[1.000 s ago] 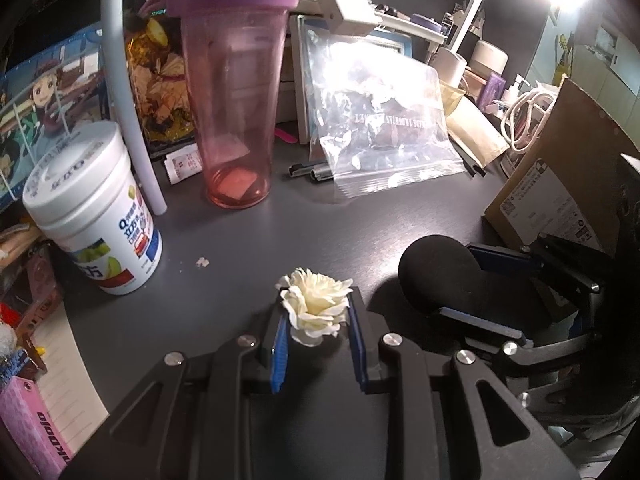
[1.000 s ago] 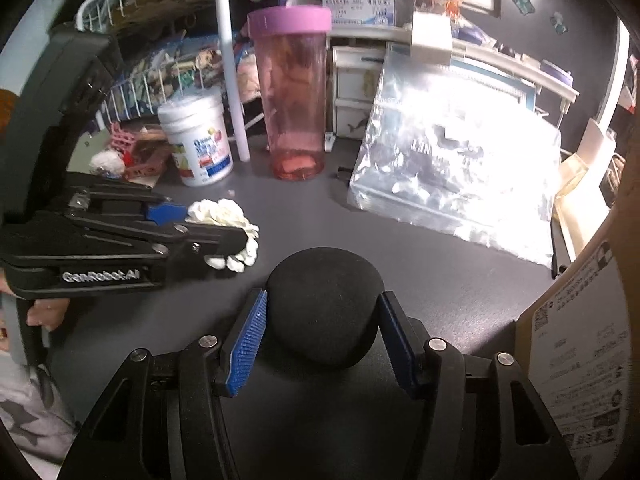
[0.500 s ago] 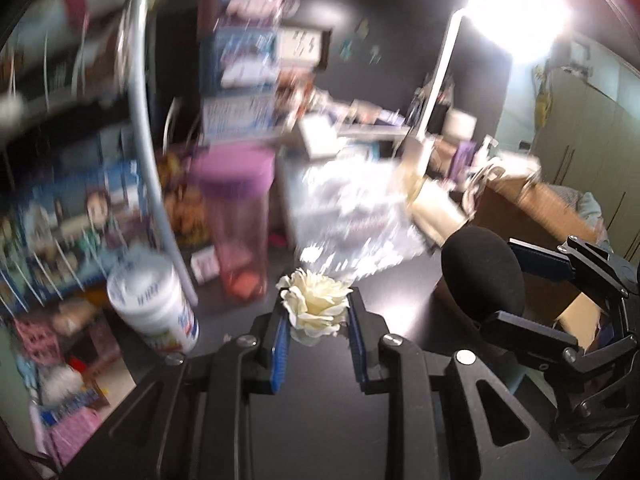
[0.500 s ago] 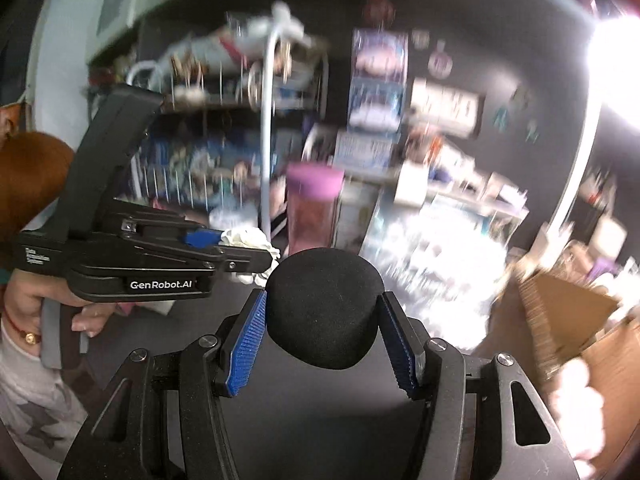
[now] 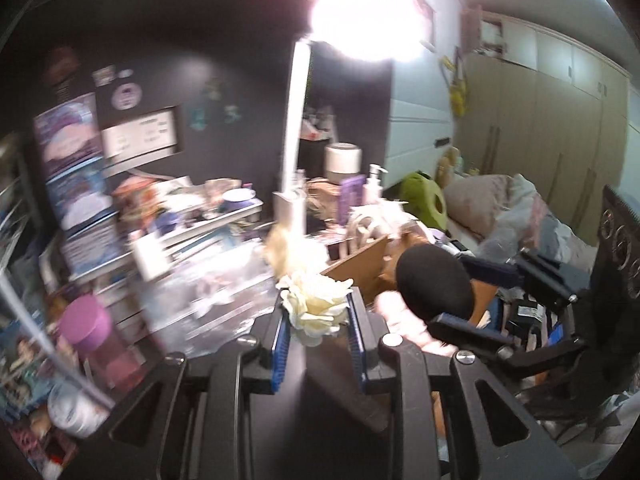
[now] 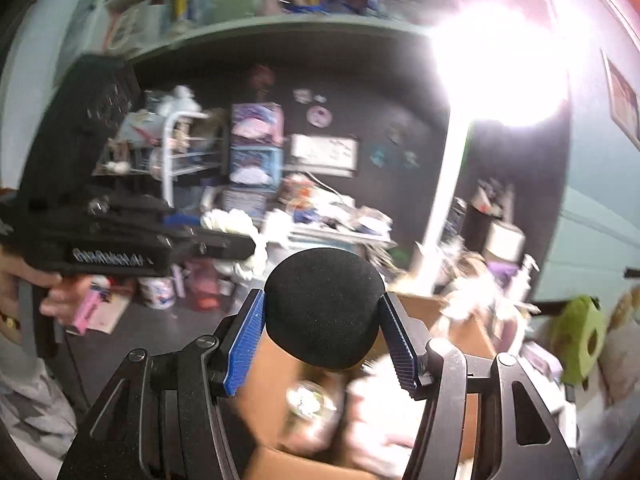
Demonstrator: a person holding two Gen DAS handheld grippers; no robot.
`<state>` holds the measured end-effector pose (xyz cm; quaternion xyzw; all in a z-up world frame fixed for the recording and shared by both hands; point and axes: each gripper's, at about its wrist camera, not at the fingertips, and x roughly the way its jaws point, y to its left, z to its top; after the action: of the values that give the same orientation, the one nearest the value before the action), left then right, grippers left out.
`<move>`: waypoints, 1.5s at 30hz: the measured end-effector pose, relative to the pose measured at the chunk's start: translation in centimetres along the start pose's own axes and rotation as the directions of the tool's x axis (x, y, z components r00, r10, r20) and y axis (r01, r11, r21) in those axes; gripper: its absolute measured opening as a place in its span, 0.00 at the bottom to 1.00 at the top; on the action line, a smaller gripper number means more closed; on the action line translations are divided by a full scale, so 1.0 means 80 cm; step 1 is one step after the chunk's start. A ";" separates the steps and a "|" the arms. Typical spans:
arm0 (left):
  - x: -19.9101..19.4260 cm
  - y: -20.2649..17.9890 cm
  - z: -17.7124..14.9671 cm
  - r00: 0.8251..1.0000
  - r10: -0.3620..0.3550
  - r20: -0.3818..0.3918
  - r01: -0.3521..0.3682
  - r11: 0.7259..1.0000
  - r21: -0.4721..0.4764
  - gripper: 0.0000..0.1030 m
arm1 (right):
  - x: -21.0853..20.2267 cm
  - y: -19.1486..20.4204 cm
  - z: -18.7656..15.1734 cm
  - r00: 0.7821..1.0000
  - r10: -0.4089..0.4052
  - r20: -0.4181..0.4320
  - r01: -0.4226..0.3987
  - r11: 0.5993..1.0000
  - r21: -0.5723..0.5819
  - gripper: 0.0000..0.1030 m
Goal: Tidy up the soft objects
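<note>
My left gripper (image 5: 318, 312) is shut on a cream fabric flower (image 5: 314, 305), held high above the desk. My right gripper (image 6: 322, 312) is shut on a black foam ball (image 6: 323, 307), its blue pads pressing both sides. In the left wrist view the black foam ball (image 5: 434, 283) and the right gripper (image 5: 456, 292) sit just right of the flower. In the right wrist view the left gripper (image 6: 246, 236) reaches in from the left with the flower (image 6: 234, 224) at its tip. An open cardboard box (image 6: 460, 328) lies below and ahead of the ball, with blurred soft items inside.
A pink tumbler (image 5: 100, 340) and a white tub (image 5: 74, 408) stand on the dark desk at lower left. A clear plastic bag (image 5: 208, 292) lies behind them. A bright lamp (image 5: 368, 20) glares overhead. Shelves (image 6: 248, 20) and a cluttered rack fill the back wall.
Both grippers have risen from the desk and swung right, toward the cardboard box. Each still holds its object. The tumbler and tub have dropped to the lower left of view.
</note>
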<state>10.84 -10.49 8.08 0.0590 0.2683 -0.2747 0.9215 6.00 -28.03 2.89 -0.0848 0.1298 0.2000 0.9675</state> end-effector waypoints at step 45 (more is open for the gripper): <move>-0.060 0.009 -0.072 0.887 0.455 0.080 -0.427 0.874 -0.232 0.99 | 0.017 -0.045 -0.006 0.953 0.291 0.081 -0.285 0.955 -0.081 0.95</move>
<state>5.17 -6.14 5.70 0.0037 0.2136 -0.0308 0.9764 8.60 -30.89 2.46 -0.0888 0.0892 0.3468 0.9295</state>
